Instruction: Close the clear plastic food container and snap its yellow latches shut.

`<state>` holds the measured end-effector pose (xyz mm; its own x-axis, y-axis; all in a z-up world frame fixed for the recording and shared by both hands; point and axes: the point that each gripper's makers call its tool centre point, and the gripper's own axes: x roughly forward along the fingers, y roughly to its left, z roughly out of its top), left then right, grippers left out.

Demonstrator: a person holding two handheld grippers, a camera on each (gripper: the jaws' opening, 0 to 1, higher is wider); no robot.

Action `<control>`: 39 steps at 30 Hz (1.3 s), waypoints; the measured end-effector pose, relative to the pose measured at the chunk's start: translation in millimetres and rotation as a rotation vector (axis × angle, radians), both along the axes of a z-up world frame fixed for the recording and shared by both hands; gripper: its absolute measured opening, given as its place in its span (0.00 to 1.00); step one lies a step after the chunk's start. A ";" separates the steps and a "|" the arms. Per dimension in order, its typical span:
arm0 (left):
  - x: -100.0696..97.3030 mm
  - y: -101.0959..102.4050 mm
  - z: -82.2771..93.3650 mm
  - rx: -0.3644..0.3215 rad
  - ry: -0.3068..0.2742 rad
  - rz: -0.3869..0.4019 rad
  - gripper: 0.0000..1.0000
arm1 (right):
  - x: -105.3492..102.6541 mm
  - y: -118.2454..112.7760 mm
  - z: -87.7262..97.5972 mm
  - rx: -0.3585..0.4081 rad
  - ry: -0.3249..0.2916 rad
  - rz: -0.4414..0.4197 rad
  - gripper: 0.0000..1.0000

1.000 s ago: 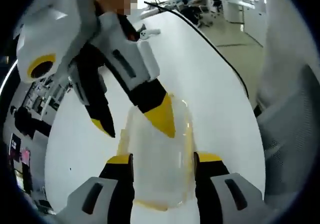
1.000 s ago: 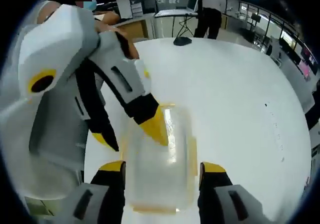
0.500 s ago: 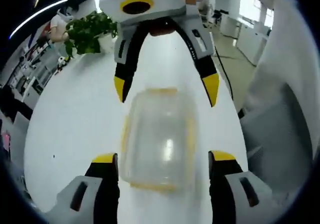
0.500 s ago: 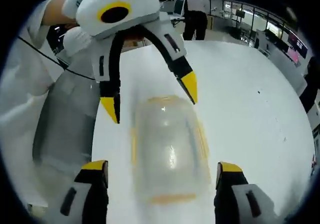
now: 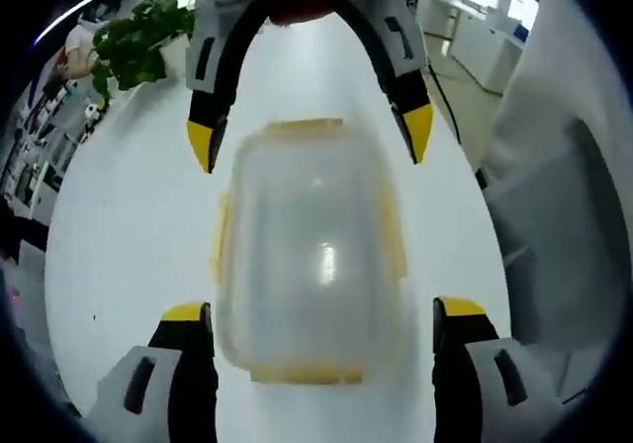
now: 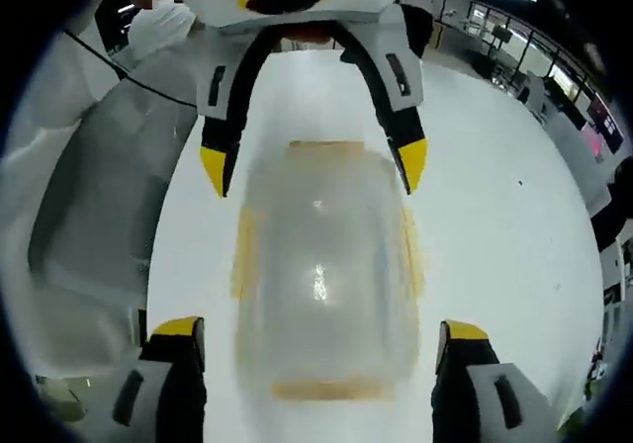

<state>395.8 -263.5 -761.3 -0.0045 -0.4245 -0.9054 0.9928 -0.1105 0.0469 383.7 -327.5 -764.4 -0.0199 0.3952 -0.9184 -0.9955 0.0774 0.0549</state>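
Left gripper point(image 5: 321, 314) and right gripper point(image 6: 316, 329) both gape wide, facing each other across the clear rectangular plastic food container point(image 5: 309, 250) with yellow latches point(image 5: 302, 374) — lid on, mid white tabletop point(image 5: 129, 225). Uneven pressing could skid it sideways.

The container point(image 5: 309, 255) sits on the white table point(image 5: 129, 225), bare tabletop along both its long sides. Each short end is straddled: the left gripper point(image 5: 321, 314) spreads wide around the near end and the right gripper point(image 5: 309, 136) around the far end. A potted plant point(image 5: 134, 43) stands well off.
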 end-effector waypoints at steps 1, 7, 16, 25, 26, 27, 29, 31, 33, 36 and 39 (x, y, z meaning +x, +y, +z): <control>1.7 0.0 -1.4 0.005 -0.011 0.003 0.88 | 0.1 0.5 -1.9 0.001 0.001 -0.004 0.91; 4.9 -3.3 -3.4 0.003 -0.042 0.023 0.78 | 2.3 0.3 -4.8 0.001 -0.043 0.029 0.80; 1.2 -1.6 -6.3 0.000 -0.090 0.029 0.79 | 0.0 3.0 -7.2 -0.021 -0.049 0.037 0.80; -13.9 23.4 -6.9 -0.017 -0.073 0.050 0.79 | -12.0 27.6 -8.0 -0.053 -0.039 0.088 0.80; -15.7 28.6 -7.0 -0.014 -0.072 0.052 0.79 | -14.1 32.8 -8.1 -0.054 -0.038 0.091 0.80; -17.2 33.0 -7.2 -0.013 -0.072 0.053 0.79 | -14.0 36.7 -8.3 -0.053 -0.038 0.092 0.80; -19.6 43.2 -7.9 -0.007 -0.073 0.052 0.80 | -16.5 46.8 -8.2 -0.047 -0.037 0.094 0.80; -21.4 53.9 -8.2 0.001 -0.075 0.053 0.80 | -18.7 57.5 -8.4 -0.040 -0.036 0.093 0.81; -22.9 63.4 -8.4 0.006 -0.077 0.052 0.80 | -20.9 69.9 -7.5 -0.019 -0.033 0.092 0.81; -24.8 80.8 -7.8 0.012 -0.078 0.060 0.80 | -21.6 85.3 -7.6 -0.003 -0.033 0.097 0.81; -28.1 97.6 -8.3 0.018 -0.078 0.072 0.80 | -24.9 103.4 -9.0 -0.034 -0.039 0.116 0.82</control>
